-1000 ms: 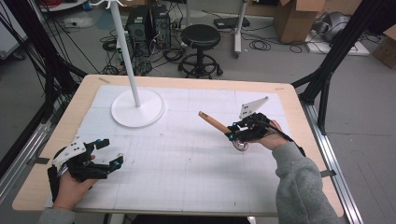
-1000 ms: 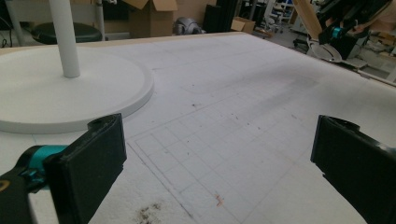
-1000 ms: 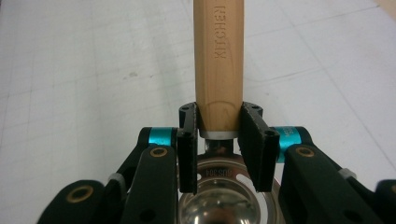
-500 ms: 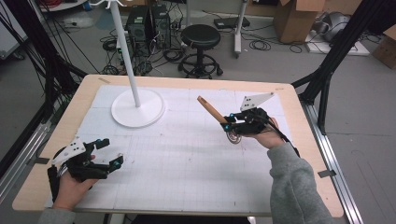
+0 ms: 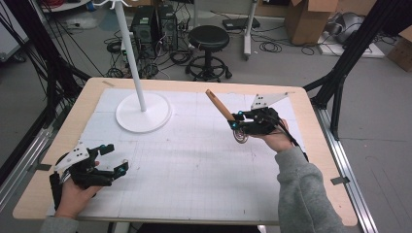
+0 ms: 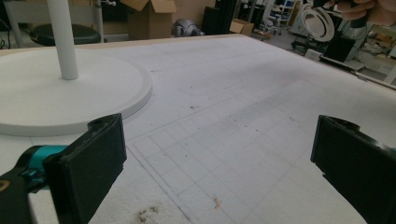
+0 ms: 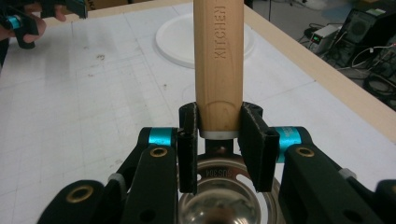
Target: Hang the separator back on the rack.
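While the right gripper [image 7: 218, 154] clamps its two black jaws on the wooden handle [image 7: 218, 65] of a kitchen utensil, the pads press it from both sides, right where the wood meets a metal collar. Below the jaws hangs the utensil's round metal head [image 7: 224, 198], shiny, with slots cut in it. From above, the handle [image 5: 219, 104] sticks out of the right gripper [image 5: 239, 125] at a slant, its free end aimed toward the white stand [image 5: 143, 112], and the metal head [image 5: 241, 137] dangles just over the mat, well to the right of that stand's round base. The person's right hand [image 5: 273, 138] wraps the gripper body, grey sleeve trailing toward the near edge of the table [image 5: 320, 145]. Far off on the near side of the stand, the left gripper [image 5: 112, 160] sits low over the mat in the left hand [image 5: 75, 191], jaws spread wide, nothing between them. Through those jaws, the stand's base [image 6: 60, 100] lies close by, its pole [image 6: 63, 39] rising straight up.
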The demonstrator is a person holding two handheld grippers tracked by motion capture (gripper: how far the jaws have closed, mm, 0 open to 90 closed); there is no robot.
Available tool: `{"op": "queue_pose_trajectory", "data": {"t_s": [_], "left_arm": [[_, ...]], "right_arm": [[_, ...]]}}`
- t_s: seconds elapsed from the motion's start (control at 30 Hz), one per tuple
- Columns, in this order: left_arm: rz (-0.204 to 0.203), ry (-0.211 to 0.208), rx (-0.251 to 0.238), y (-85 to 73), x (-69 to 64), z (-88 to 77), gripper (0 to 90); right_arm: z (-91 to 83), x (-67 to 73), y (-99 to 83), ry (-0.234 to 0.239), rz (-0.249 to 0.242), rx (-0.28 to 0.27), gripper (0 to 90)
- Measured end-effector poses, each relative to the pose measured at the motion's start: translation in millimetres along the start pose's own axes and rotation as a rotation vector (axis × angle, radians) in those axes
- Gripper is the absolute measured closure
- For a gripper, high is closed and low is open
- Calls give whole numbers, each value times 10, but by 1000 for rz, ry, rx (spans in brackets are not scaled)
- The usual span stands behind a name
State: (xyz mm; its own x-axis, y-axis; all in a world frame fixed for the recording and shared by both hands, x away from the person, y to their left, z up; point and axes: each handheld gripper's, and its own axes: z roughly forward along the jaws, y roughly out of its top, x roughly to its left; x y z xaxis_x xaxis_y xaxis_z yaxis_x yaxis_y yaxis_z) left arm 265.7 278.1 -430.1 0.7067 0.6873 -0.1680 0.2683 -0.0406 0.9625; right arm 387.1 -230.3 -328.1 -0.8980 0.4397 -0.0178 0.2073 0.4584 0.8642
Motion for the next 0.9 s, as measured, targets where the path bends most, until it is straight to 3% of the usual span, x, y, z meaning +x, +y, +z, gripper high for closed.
{"op": "queue_pose_trajectory", "data": {"t_s": [0.47,0.9], "left_arm": [[2,-4,-5,4,-4,-5,38],[3,-2,-4,4,-4,-7,38]], "right_arm": [[-22,34,272,-23,1,-42,698],[63,72,470,-44,-7,-66,698]]}}
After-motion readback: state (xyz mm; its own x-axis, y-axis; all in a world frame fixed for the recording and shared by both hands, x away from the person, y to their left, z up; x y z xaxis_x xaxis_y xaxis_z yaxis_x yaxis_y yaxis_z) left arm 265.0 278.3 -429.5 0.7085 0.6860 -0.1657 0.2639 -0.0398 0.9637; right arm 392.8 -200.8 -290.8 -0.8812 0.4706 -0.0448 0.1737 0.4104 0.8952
